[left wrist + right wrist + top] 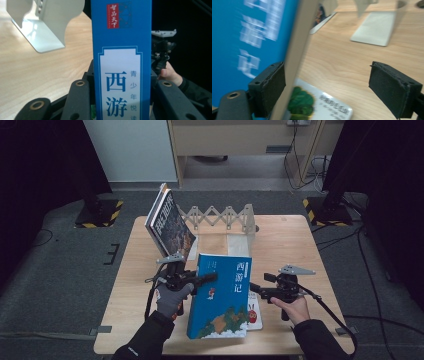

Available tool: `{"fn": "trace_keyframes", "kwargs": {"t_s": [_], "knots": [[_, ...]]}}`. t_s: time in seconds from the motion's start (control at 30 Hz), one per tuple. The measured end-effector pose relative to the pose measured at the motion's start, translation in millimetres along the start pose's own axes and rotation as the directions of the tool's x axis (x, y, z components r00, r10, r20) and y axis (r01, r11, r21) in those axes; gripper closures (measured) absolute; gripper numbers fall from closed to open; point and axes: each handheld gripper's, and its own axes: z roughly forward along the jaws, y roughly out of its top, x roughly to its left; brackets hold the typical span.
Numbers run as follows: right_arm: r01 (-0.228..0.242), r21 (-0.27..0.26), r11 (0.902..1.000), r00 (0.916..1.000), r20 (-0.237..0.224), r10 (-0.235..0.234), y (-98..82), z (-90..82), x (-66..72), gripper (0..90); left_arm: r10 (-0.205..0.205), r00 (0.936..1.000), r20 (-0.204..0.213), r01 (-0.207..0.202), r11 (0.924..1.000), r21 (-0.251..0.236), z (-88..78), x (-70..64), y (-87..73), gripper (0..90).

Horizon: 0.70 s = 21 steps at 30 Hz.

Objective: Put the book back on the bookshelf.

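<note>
Blue book (222,295) clamped by left gripper (212,278); right gripper (253,288) gapes beside its edge.

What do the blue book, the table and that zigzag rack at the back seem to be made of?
Blue book: paper, with a smooth and probably coated card cover; printed art, and a pale page edge in the right gripper view.
Table: wood or wood-look laminate; light grain lines, matt.
Zigzag rack: looks like painted metal or plastic; thin off-white strips and flat end plates with a dull sheen.

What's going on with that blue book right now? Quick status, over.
Left gripper clamped on blue book, raised off table. Right gripper open beside its page edge. White book lies underneath.
</note>
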Motion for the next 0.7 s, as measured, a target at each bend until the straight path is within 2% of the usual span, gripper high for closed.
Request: {"fn": "trace_keyframes", "kwargs": {"t_s": [0.17,0.3,0.4,0.5,0.7], "knots": [[0.025,0.004,0.9997,0.9972,0.070,-0.025,0.6,-4.1,-9.2,14.5,0.035,0.9990,-0.030,-0.036,0.9981,-0.051,-11.4,-5.1,13.2,61.8],[0.056,0.018,0.9983,0.9914,0.117,-0.058,-0.1,-5.0,-13.6,14.4,0.076,0.9937,-0.082,-0.083,0.9930,-0.084,-18.2,-9.3,25.8,61.8],[0.076,0.032,0.9966,0.9861,0.146,-0.080,-0.8,-5.1,-16.0,14.0,0.084,0.9902,-0.112,-0.097,0.9892,-0.110,-20.6,-10.2,33.3,61.8],[0.084,0.044,0.9955,0.9815,0.169,-0.090,-1.4,-4.7,-17.4,13.9,0.100,0.9839,-0.148,-0.120,0.9839,-0.132,-21.5,-11.5,40.0,61.8],[0.103,0.072,0.9920,0.9719,0.205,-0.116,-2.6,-4.4,-21.5,13.9,0.104,0.9706,-0.217,-0.144,0.9739,-0.176,-19.6,-10.3,51.5,61.8]]}}
